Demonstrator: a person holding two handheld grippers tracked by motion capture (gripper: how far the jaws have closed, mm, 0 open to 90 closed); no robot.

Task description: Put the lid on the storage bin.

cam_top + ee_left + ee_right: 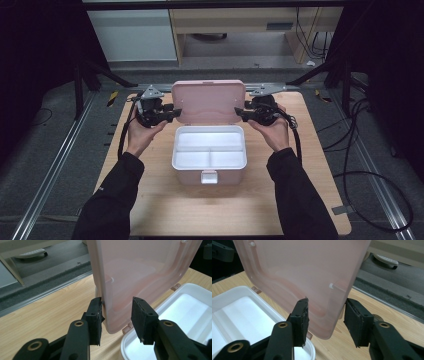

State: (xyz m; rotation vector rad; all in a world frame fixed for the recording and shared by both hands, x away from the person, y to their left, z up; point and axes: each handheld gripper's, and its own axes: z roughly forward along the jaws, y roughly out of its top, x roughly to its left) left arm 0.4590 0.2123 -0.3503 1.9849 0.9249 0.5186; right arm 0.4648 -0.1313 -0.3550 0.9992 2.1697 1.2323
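Here we hold the raised pink lid (208,101) between both grippers.
Our left gripper (117,315) straddles its left edge, our right gripper (325,320) its right edge; jaws apart, one pad touching at most. The white box (209,152) sits open below on the table (160,200).

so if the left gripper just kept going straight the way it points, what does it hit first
Most likely the pink lid. The left gripper already straddles the lid's side edge, with the raised lid between its open jaws, so the edge would run deeper between them. Depth is hard to judge.
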